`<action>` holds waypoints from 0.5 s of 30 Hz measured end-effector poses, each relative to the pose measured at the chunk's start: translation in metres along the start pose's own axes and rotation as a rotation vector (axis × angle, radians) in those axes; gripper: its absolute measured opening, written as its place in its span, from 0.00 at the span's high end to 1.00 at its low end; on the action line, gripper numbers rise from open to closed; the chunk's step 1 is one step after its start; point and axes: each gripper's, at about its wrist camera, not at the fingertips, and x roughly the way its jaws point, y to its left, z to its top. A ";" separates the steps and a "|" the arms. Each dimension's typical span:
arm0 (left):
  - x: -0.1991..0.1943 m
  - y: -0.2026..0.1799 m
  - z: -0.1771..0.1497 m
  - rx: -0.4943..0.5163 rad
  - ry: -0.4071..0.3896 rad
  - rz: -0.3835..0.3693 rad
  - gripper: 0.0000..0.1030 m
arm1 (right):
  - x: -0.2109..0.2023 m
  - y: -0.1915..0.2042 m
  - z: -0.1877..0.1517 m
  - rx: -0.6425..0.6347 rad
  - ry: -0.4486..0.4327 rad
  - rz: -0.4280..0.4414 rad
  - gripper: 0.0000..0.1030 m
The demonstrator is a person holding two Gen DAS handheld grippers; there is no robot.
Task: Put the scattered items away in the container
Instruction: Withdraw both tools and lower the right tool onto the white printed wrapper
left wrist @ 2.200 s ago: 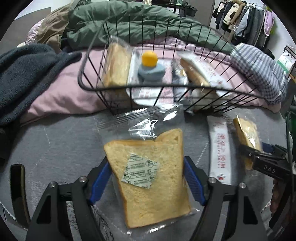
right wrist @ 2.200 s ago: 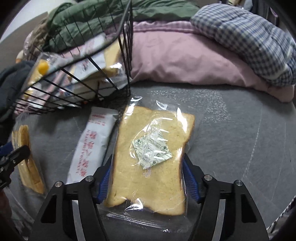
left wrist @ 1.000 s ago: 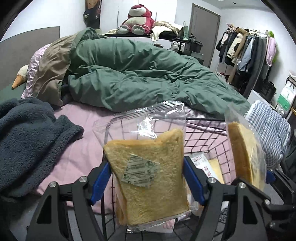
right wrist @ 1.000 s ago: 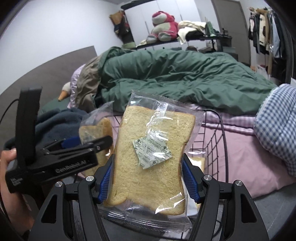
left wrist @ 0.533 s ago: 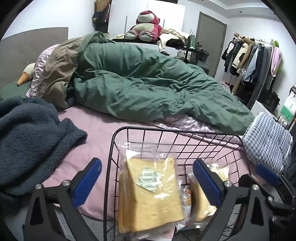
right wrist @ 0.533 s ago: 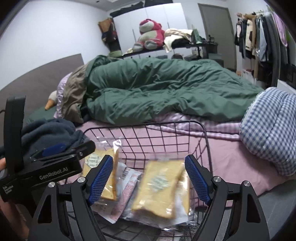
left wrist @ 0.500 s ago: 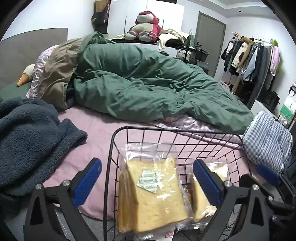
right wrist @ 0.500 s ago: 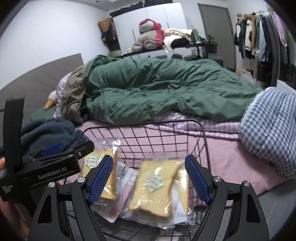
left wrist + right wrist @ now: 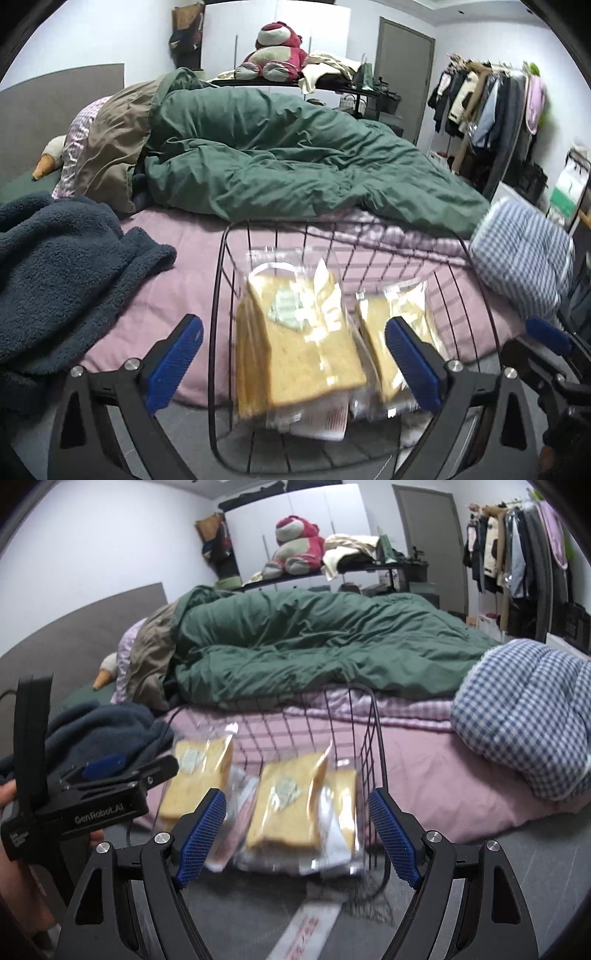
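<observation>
A black wire basket (image 9: 221, 280) stands on the grey surface against the bed. Two wrapped bread slices lean inside it, one on the left (image 9: 299, 350) and one on the right (image 9: 402, 321). My left gripper (image 9: 291, 323) is open just before the basket, with nothing between its blue pads. My right gripper (image 9: 295, 797) is open too and empty, in front of the right-hand bread pack (image 9: 288, 812) in the basket (image 9: 373, 720). A white sachet (image 9: 306, 930) lies on the grey surface below the right gripper. In the right wrist view, a hand holds the left gripper (image 9: 103, 786) at the left.
A dark blue fleece blanket (image 9: 66, 277) lies left of the basket. Behind it are a pink sheet (image 9: 177, 236) and a green duvet (image 9: 277, 158). A blue checked cushion (image 9: 524, 258) sits to the right. A clothes rack (image 9: 491, 103) stands at the far right.
Both grippers held a bread pack over the basket, then opened wide. The two packs dropped into the basket. Both grippers have since drawn back a little.
</observation>
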 end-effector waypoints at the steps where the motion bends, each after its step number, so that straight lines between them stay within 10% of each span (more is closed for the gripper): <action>1: -0.003 -0.001 -0.005 0.009 0.005 0.002 0.04 | -0.002 0.001 -0.005 -0.007 0.006 -0.002 0.20; 15: -0.021 0.021 -0.103 0.107 0.143 0.041 0.04 | -0.010 -0.016 -0.110 0.032 0.194 -0.009 0.20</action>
